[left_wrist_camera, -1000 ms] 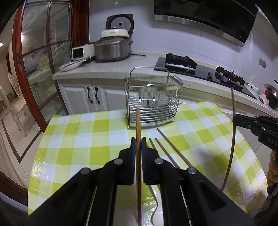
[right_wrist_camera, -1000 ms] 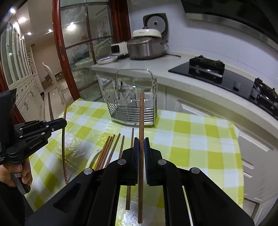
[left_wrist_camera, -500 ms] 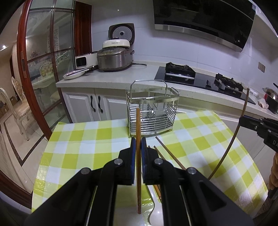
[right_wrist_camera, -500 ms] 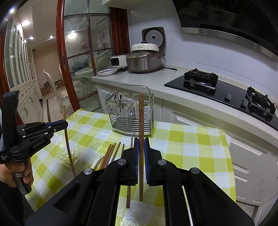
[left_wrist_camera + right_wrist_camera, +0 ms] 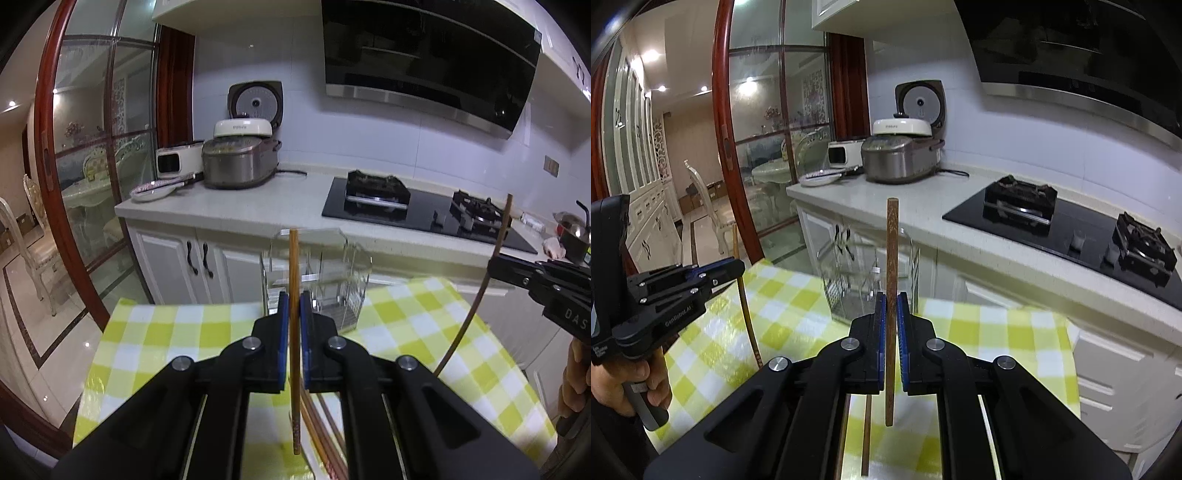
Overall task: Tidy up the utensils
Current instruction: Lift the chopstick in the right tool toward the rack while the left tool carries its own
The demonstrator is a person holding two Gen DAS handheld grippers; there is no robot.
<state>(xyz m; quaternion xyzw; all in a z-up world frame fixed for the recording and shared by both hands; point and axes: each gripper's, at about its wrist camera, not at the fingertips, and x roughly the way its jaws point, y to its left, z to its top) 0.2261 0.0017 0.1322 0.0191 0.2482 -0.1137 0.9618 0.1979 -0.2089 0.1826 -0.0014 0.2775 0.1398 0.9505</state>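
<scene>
- Above the checked tablecloth (image 5: 177, 328), your left gripper (image 5: 294, 314) is clamped on a light chopstick (image 5: 294, 266), held upright with its lower end clear of the cloth.
- Your right gripper (image 5: 891, 314) is clamped on a darker chopstick (image 5: 891, 258), also upright and lifted free.
- Ahead of both stands the wire utensil basket (image 5: 864, 284), at the far edge of the table; blur hides its compartments.
- More chopsticks (image 5: 325, 435) lie on the cloth beneath the left gripper.
- Recommended: carry each stick over the basket rim before lowering, keep it vertical, and release only once the tip is inside.
- Keep the two grippers apart on approach, or the sticks may clash.
</scene>
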